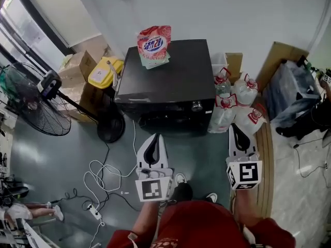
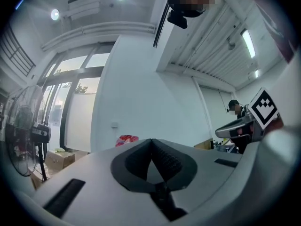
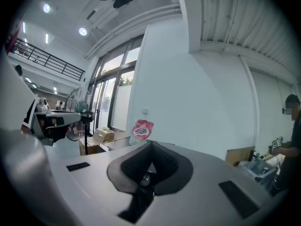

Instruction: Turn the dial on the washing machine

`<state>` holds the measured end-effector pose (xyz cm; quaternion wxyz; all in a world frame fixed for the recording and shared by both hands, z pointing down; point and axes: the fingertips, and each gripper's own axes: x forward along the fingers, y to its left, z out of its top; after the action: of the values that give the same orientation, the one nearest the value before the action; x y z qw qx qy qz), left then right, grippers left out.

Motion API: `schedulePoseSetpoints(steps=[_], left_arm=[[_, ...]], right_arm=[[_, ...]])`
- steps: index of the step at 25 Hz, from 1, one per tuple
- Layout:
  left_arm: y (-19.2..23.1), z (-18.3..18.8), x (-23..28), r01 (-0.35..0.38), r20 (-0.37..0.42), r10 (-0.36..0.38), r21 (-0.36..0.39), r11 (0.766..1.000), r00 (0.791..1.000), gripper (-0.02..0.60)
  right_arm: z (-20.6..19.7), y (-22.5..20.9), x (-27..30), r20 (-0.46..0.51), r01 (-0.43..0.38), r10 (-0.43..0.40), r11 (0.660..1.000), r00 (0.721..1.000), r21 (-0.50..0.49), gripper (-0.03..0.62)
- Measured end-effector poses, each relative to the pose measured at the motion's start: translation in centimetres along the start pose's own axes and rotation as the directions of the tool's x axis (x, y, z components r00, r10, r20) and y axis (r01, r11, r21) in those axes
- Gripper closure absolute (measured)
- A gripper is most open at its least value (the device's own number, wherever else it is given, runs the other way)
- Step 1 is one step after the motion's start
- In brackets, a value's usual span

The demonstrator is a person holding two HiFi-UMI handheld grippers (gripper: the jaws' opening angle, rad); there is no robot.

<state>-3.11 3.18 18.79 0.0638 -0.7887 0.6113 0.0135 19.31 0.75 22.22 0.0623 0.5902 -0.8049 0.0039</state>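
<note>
Right gripper: the white hand-held right gripper has its dark pads pressed together with nothing between them. It hangs above the floor, in front of the machine's right front corner.
Left gripper: the white left gripper is likewise pinched closed and empty, in front of the machine's front face.
Dial: a small round silver dial sits at the upper right corner of the front face of the black box-shaped washing machine, apart from both grippers.
On top: a pink-and-red detergent pouch stands near the top's rear edge.
Beside: clear plastic water bottles with red labels crowd the machine's right side, just beside the dial.
Floor: white cables loop near the person's feet.
Risk: closed jaws will not go round the dial, so they must be spread first. A smooth knob may slip, and a wide approach could knock the bottles.
Pointing: the dial seems to face out toward the person, its axis horizontal, front to back.
</note>
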Motion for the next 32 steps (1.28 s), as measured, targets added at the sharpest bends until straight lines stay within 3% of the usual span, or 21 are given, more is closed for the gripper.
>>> schedulePoseSetpoints(steps=[8,15,25,32], left_arm=[[8.9,-2.5,3.7,0.012,0.002,-0.012,-0.048,0.999,1.0,0.572],[13.8,-4.4,6.1,0.025,-0.006,-0.025,-0.073,0.997,1.0,0.572],[14.8,-7.2,7.7,0.029,-0.018,-0.03,-0.066,0.997,0.999,0.572],[12.4,-10.5,9.4,0.044,-0.05,-0.048,-0.073,0.996,0.998,0.572]], right_arm=[[0.4,7.1,8.0,-0.023,0.005,-0.006,0.998,1.0,-0.055,0.586],[0.0,10.1,12.1,-0.051,0.031,-0.034,0.997,0.998,-0.07,0.586],[-3.6,10.9,15.4,-0.098,0.031,-0.039,0.996,0.994,-0.084,0.585],[-8.2,9.6,17.1,-0.164,0.019,-0.029,0.998,0.986,-0.066,0.585]])
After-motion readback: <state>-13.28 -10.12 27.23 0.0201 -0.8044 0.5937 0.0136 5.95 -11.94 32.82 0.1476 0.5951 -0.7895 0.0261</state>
